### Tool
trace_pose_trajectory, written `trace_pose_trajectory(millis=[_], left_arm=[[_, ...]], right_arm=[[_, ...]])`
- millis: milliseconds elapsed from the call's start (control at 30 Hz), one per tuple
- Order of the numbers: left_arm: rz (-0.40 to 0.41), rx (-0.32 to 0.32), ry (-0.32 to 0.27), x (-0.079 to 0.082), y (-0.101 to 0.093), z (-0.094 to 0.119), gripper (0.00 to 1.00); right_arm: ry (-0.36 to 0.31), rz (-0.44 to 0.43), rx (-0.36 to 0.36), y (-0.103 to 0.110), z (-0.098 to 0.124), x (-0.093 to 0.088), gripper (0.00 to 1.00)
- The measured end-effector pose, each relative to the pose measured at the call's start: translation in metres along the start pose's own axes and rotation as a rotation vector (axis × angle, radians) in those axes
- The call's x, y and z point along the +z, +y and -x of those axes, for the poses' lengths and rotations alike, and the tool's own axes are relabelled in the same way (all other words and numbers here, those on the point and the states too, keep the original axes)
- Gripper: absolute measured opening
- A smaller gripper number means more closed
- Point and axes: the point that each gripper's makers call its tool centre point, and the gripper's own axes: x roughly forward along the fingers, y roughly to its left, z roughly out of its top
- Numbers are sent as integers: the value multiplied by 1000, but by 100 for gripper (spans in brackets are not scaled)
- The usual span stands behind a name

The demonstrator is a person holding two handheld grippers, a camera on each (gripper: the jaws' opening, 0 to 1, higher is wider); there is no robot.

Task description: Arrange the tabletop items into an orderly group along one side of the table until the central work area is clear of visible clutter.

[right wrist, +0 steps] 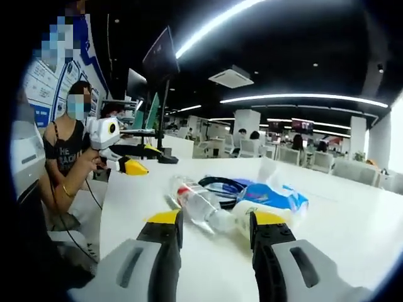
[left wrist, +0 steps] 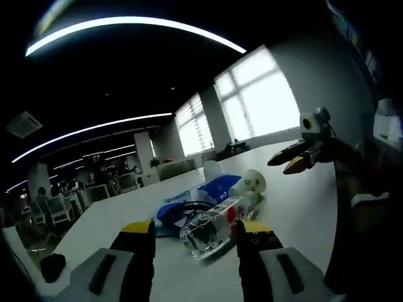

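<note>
A long white tabletop (left wrist: pixel 296 207) stretches out ahead of me. Lying on it in one close cluster are a clear plastic bottle on its side (left wrist: pixel 217 226), a blue-and-white soft packet (right wrist: pixel 277 196), a small white bottle (right wrist: pixel 242 217) and a dark looped cable (right wrist: pixel 220 184).

The left gripper view sits low over the white table (left wrist: pixel 296 207) and faces the bright windows (left wrist: pixel 264 100) at upper right. The right gripper view also sits low over that table (right wrist: pixel 352 220), facing the dim office interior. Both views share the central cluster at close range: a clear plastic bottle (left wrist: pixel 217 226) (right wrist: pixel 195 202) and a blue-and-white plastic packet (left wrist: pixel 220 187) (right wrist: pixel 274 196), seen from opposite sides.
</note>
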Motion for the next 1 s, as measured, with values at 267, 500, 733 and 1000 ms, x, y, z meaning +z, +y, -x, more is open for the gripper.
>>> trace_pose_trajectory(millis=[267, 500, 733, 1000], left_arm=[[10, -63, 24, -1, 2, -20, 52], [18, -83, 68, -13, 7, -31, 53], [43, -129, 67, -16, 6, -41, 53], [16, -202, 87, -19, -1, -52, 43]], right_arm=[[63, -13, 79, 12, -19, -16, 42], [75, -48, 109, 17, -28, -23, 38], [134, -73, 107, 9, -43, -39, 36], [175, -61, 98, 0, -55, -52, 32]])
